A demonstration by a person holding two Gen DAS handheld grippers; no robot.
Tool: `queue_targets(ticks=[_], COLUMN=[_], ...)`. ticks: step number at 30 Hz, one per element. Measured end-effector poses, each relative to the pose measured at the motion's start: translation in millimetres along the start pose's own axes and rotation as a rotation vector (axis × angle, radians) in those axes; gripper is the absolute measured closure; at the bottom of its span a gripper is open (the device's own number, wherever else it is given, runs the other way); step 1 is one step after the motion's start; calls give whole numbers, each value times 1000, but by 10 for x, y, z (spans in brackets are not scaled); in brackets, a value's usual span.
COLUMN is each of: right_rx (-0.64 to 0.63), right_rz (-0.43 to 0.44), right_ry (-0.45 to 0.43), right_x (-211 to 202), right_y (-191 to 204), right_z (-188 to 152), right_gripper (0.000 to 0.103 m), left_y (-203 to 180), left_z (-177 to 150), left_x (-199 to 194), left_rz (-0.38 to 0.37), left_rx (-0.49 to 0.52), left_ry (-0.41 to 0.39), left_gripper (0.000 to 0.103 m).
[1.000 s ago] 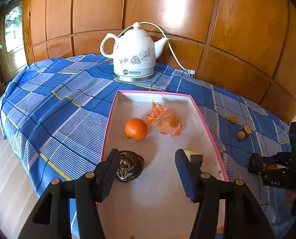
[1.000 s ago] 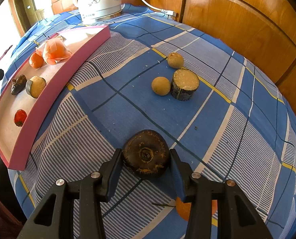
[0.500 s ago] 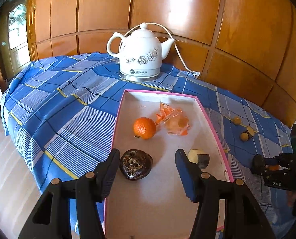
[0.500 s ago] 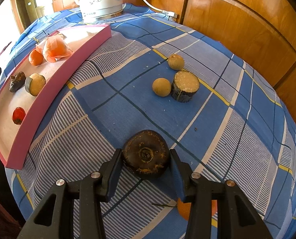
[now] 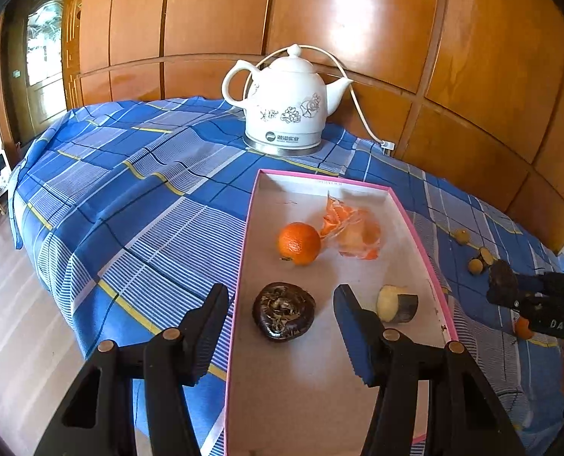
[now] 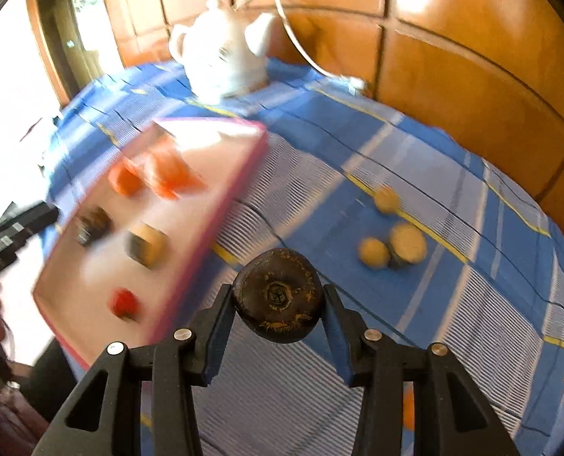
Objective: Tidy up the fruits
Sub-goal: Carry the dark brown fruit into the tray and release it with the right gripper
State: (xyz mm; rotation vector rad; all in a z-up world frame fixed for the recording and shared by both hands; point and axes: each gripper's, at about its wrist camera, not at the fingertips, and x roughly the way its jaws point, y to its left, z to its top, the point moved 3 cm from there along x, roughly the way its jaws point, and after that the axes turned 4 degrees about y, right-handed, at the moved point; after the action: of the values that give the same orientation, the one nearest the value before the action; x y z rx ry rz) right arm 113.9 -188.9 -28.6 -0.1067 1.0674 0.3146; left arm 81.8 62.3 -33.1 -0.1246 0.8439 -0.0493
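The dark brown, round, flattened fruit [image 5: 503,281] shows at the left view's right edge, pinched in the right gripper [image 5: 510,285], right of the pink-rimmed shallow tray [image 5: 244,250] — the left gripper [image 5: 282,317] hangs half-open, empty. Right view: right gripper's [image 6: 278,304] jaws clamp the fruit [image 6: 278,300] above the blue checked cloth [image 6: 453,304], tray [image 6: 221,220] up-left.

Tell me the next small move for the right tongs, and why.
Probably carry the dark round fruit across to the pink tray and stop above a bare patch of its floor. The right tongs are shut on the fruit, clear of the blue cloth, and the tray already holds the orange and another dark fruit.
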Motion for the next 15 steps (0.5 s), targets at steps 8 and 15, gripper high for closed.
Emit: queue_targets(ticks=[8, 15], right_rx=[-25, -46], right_rz=[93, 124], right_ry=[-47, -33], right_x=[63, 223], right_y=[517, 764], right_z=[371, 478], right_gripper=[57, 57], left_y=[59, 117], left_z=[4, 32], left_x=[11, 3], left_rz=[0, 3], left_rx=[-16, -30], left_ry=[2, -8], left_gripper=[45, 45])
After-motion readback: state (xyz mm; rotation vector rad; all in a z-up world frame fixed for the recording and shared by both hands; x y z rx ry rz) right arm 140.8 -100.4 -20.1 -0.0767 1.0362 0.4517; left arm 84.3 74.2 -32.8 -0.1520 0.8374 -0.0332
